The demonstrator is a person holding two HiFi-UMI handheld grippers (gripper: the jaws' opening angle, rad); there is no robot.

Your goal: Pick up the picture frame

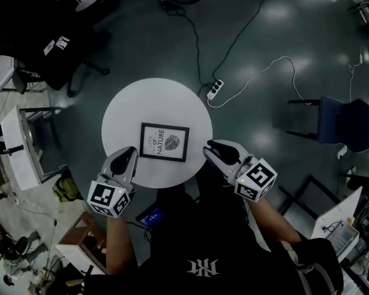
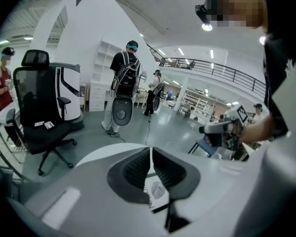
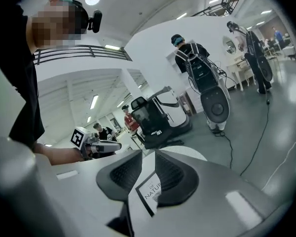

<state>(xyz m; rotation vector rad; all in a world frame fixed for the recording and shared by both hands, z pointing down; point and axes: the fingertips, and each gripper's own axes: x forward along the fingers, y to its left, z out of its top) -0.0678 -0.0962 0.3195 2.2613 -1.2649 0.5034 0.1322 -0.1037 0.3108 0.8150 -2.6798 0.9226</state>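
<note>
1. Left gripper point(image 1: 131, 153) sits just off the frame's point(image 1: 164, 142) left edge, nose tipped down and aimed in at it. Jaws are basically together, only a sliver of a gap, nothing in them.
2. Right gripper point(image 1: 211, 146) is just off the frame's right edge, also tipped down and pointing inward. Jaws parted, nothing pinched.
3. Neither one looks to be touching the frame.
4. Left forearm point(image 1: 117, 244) and right forearm point(image 1: 272, 217) are bare and run back from the frame toward the torso, the right one angled out wider.
</note>
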